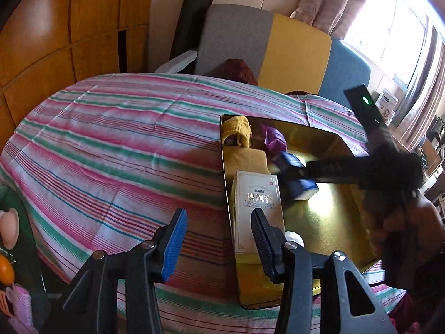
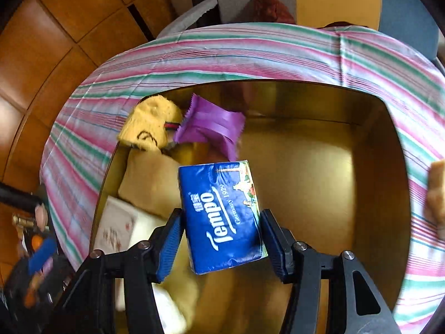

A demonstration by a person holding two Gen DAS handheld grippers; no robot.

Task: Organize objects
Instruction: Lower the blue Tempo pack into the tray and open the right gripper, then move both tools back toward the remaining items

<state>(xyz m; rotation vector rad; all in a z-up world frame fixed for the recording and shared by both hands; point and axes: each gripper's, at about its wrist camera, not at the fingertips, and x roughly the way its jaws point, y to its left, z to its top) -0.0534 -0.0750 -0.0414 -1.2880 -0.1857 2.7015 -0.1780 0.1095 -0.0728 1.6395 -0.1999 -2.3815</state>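
Note:
A blue Tempo tissue pack [image 2: 222,217] sits tilted between the pads of my right gripper [image 2: 221,222], which is shut on it over the floor of the gold tray [image 2: 319,181]. At the tray's far left corner lie a yellow knitted sock [image 2: 150,128] and a purple packet [image 2: 211,128], with a white box [image 2: 119,228] nearer along the left wall. In the left wrist view my left gripper [image 1: 218,217] is open and holds nothing, above the left rim of the gold tray [image 1: 333,222], beside the white box [image 1: 257,194]. The right gripper [image 1: 301,172] reaches in from the right with the blue pack [image 1: 301,188].
A pink, green and white striped cloth [image 1: 111,144] covers the table. Grey, yellow and blue sofa cushions [image 1: 292,47] stand behind it, with wooden panels [image 1: 55,27] at the left. Small orange and pink items [image 1: 8,272] lie off the table's left edge. A hand [image 1: 411,222] holds the right gripper.

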